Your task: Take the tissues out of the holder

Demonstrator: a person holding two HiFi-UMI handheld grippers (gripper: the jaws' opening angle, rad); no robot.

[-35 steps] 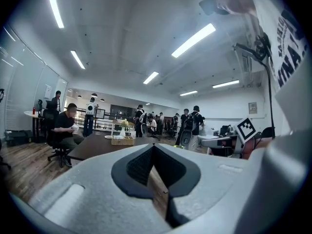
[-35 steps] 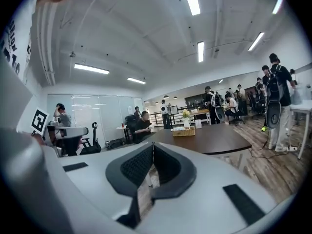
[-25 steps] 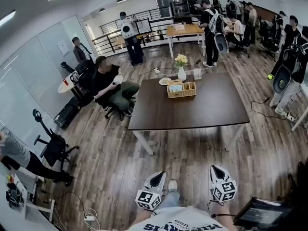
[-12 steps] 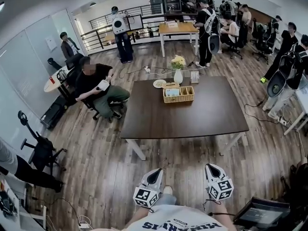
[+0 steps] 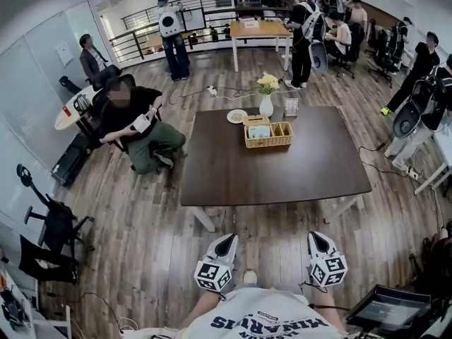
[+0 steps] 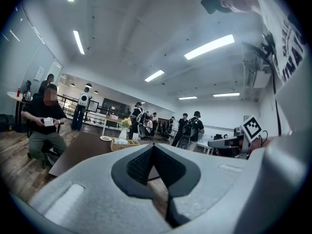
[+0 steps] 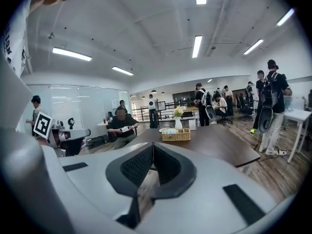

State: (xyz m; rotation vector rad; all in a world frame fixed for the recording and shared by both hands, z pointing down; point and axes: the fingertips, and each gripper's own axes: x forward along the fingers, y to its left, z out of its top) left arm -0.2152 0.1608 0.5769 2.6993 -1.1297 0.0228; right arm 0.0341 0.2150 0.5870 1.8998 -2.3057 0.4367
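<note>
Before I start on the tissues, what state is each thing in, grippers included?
Left gripper: shut, empty, short of the dark brown table.
Right gripper: shut, empty, short of the table.
Rectangular wicker basket: upright on the table.
Pale tissues: in the basket's left compartment, untouched.
White vase of yellow flowers: upright behind the basket.
Small white plate: flat, left of the vase.

Person is wearing a white T-shirt (image 5: 272,318) with dark block lettering. The left gripper (image 5: 227,239) and right gripper (image 5: 316,236) are showing pale grey shells and black ribbed pads (image 6: 140,166), each carrying a black-and-white marker cube (image 5: 213,276).
</note>
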